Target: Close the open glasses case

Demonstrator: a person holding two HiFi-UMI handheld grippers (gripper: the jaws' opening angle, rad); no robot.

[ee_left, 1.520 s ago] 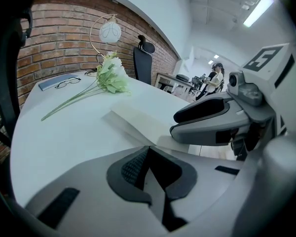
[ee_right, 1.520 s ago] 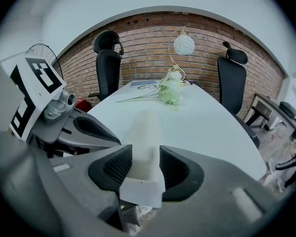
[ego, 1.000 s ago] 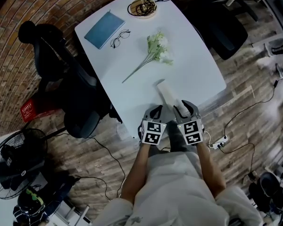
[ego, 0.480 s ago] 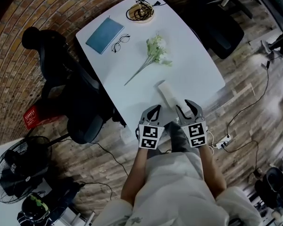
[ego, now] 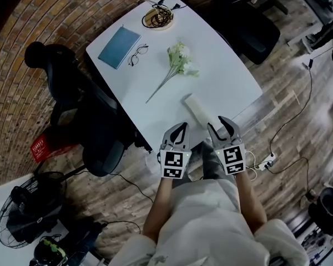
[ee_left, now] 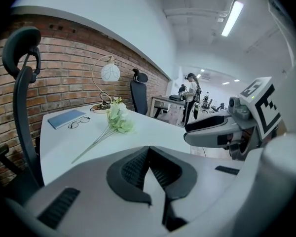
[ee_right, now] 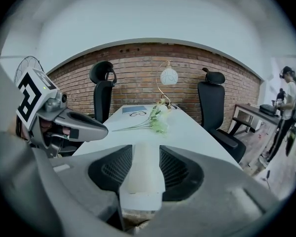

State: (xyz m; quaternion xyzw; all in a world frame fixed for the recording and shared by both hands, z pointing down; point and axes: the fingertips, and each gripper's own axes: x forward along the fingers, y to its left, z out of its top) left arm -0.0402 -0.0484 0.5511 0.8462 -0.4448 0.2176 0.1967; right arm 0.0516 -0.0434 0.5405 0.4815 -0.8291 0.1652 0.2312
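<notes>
1. The long cream-white glasses case (ego: 197, 108) lies near the front edge of the white rounded table (ego: 225, 73). In the head view it runs from 11 o'clock to 5 o'clock, and its near end is hidden under the right gripper (ego: 226, 124).
2. In the right gripper view, the right gripper (ee_right: 145, 152) has its jaws parted only as wide as the glasses case (ee_right: 144, 174). Its dark ribbed pads press on both long sides and pinch the case. Whether the lid is up or down cannot be made out from either angle.
3. The left gripper (ego: 175, 127) is at 9 o'clock of the right one, just beside it. Its own view shows the left gripper (ee_left: 148, 149) with the pads meeting at the tips and nothing between them.
4. Well apart from the case, toward 11 o'clock, lie a pale green flower sprig (ego: 179, 60), thin-rimmed eyeglasses (ego: 137, 54) and a flat blue notebook (ego: 119, 47).
5. The marker cubes cover the person's hands in the head view.
</notes>
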